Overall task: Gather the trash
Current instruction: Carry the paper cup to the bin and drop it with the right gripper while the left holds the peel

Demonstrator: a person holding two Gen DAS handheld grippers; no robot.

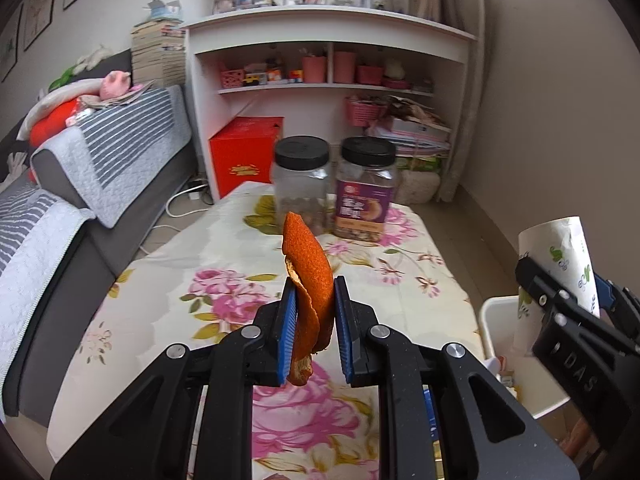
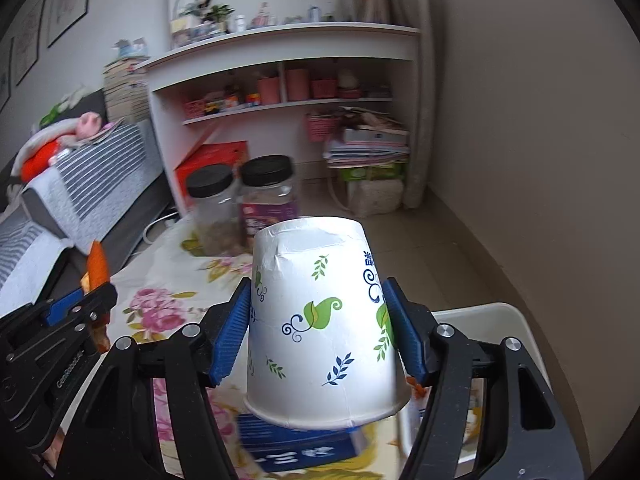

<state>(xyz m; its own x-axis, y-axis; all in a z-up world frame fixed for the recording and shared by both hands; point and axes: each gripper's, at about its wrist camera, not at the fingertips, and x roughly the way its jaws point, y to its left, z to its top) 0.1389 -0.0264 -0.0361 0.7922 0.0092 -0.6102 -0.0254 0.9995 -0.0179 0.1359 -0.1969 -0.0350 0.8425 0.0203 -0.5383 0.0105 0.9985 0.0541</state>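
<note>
The left gripper [image 1: 315, 320] pinches a strip of orange peel [image 1: 308, 280] between its blue pads, above the flowered tablecloth [image 1: 180, 264]. Two black-lidded jars [image 1: 332, 188] stand behind. The right gripper [image 2: 322, 324] clamps an upturned paper cup [image 2: 324, 320] near the white bin [image 2: 516, 320].

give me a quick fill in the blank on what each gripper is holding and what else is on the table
The left gripper is shut on a piece of orange ____.
The right gripper holds a paper cup turned ____ down.
Two jars at the table's far end have ____ lids.
The white bin stands beside the table on the ____ gripper's side.

Missing words: peel; upside; black; right
</note>
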